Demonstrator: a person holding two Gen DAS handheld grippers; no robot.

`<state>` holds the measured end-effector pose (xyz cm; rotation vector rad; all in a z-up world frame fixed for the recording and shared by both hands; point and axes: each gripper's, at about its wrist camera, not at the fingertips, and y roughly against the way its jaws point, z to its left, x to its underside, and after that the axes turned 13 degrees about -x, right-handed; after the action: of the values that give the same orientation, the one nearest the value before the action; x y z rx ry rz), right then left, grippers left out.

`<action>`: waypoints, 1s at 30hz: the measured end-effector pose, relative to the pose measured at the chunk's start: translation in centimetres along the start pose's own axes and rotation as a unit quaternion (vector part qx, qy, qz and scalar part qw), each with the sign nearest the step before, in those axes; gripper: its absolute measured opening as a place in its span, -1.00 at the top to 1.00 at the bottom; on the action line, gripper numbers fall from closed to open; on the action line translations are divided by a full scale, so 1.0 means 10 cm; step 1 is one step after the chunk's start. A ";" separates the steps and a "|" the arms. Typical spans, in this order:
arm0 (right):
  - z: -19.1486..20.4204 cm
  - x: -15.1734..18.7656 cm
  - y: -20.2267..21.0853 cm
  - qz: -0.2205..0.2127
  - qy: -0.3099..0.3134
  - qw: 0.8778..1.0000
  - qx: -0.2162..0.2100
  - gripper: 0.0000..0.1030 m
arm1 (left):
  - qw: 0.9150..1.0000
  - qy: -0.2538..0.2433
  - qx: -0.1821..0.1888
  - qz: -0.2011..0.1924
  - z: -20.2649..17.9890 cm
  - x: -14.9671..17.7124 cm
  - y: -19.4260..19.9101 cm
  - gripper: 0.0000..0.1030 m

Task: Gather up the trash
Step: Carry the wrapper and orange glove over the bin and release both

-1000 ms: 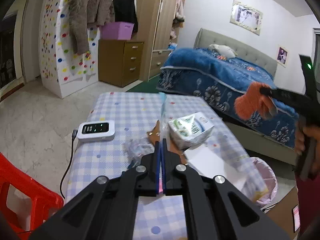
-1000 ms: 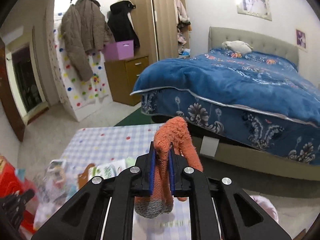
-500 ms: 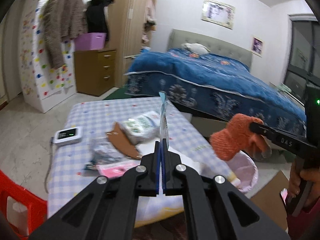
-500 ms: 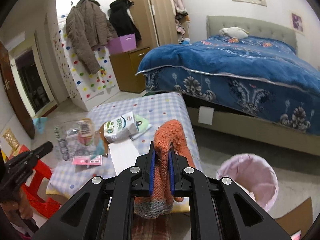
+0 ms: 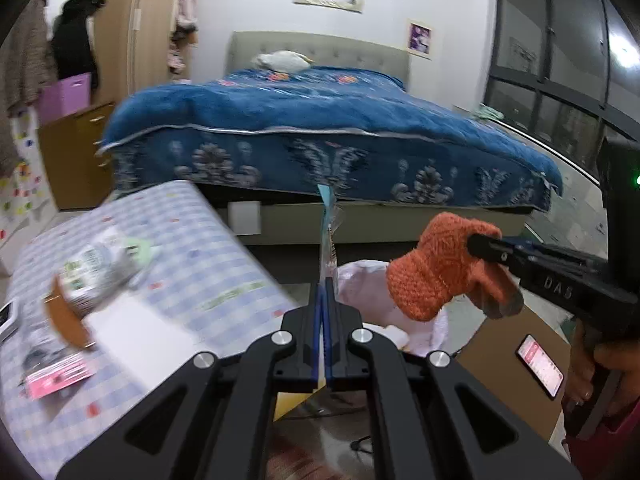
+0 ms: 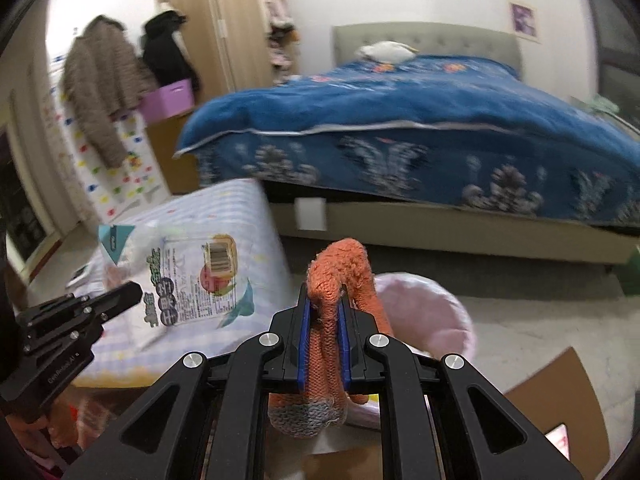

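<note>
While both loads hang near the pink bin [image 6: 436,312] beside the surface [image 5: 208,240], each should be centred over its mouth before letting go. Right gripper [image 6: 324,316] jaws pinch the orange glove [image 6: 340,276]; left gripper [image 5: 323,304] jaws clamp a thin wrapper [image 5: 330,236] edge-on.

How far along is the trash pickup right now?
Midway. The left gripper grips a plastic wrapper and the right gripper grips an orange glove, both near the pink bin. A carton, pink packet and other litter remain on the table.
</note>
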<state>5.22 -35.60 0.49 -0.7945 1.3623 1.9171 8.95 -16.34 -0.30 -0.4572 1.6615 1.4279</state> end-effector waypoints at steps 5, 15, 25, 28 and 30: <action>-0.51 0.08 -0.17 0.015 -0.038 0.999 0.035 0.75 | 0.999 -0.027 0.031 0.021 -0.41 -0.12 -0.48 1.00; -1.12 0.11 -0.64 0.052 -0.085 0.993 0.056 0.69 | 0.996 -0.050 0.052 0.049 -0.83 -0.26 -1.20 1.00; -1.10 0.06 -0.56 0.035 -0.104 0.993 0.051 -0.04 | 0.999 -0.005 0.018 0.050 -0.48 -0.26 -1.13 -0.06; -0.95 0.12 -0.43 0.032 -0.100 0.994 0.042 -0.04 | 0.998 0.009 0.003 0.058 -0.29 -0.15 -0.95 -0.06; -0.85 0.13 -0.39 0.035 -0.093 0.994 0.037 -0.04 | 0.998 0.018 -0.006 0.064 -0.17 -0.07 -0.83 -0.06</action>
<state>8.38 -42.48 -5.09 -0.5244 1.3531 1.9284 14.89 -20.32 -4.84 -0.3900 1.7387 1.5309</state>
